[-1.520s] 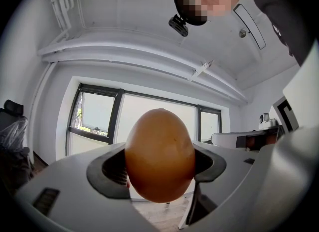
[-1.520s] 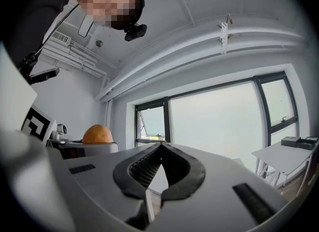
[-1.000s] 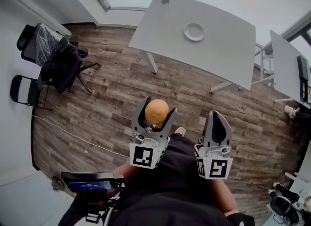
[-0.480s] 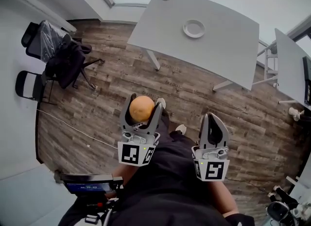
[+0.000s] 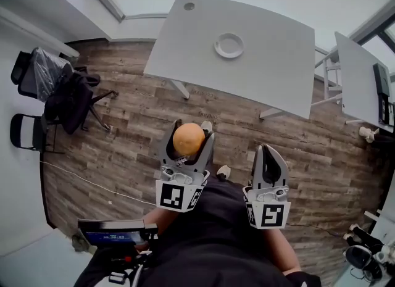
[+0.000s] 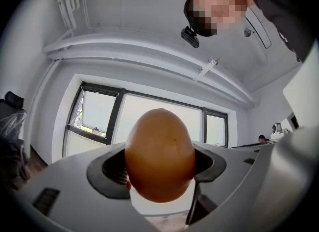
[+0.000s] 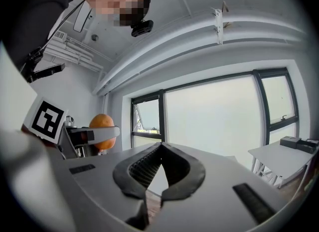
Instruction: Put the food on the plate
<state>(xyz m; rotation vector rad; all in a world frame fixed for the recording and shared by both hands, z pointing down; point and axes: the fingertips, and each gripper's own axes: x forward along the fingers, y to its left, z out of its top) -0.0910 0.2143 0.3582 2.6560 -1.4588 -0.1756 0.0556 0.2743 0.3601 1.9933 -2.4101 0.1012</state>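
Currently an orange fruit (image 5: pixel 188 139) is gripped by the L gripper (image 5: pixel 192 129). In the head view it is held just ahead of the person's dark-clad torso, over the wood-plank floor (image 5: pixel 123 134). In the L gripper view the fruit is seen pinched betw. the two dark pads (image 6: pixel 107 168). The jaws are spread wide round it, and the fruit bulges above & below the pads.

The R gripper (image 5: pixel 266 150) is held just beside the L one, on its right, at approx. the same level. In the R gripper view its jaws are seen closed, pads meeting at the tips, w/ nothing betw. them. At the left of that same view the fruit can be made out in the L gripper's jaws, next to the marker cube (image 7: pixel 47 118).

A round white plate (image 5: pixel 229 45) is set on a white table (image 5: pixel 278 63), twd. the table's far side. The fruit is well apart from the plate, so it has not yet been put there.

Two dark chairs (image 5: pixel 31 73) w/ a dark jacket (image 5: pixel 71 97) draped over one are seen at the left of the head view. Part of a 2nd white table (image 5: pixel 355 76) is seen at the right edge. A device w/ a lit screen (image 5: pixel 114 235) is seen at the bottom left, near the person's waist. Large windows (image 7: pixel 214 121) are seen ahead in both gripper views.
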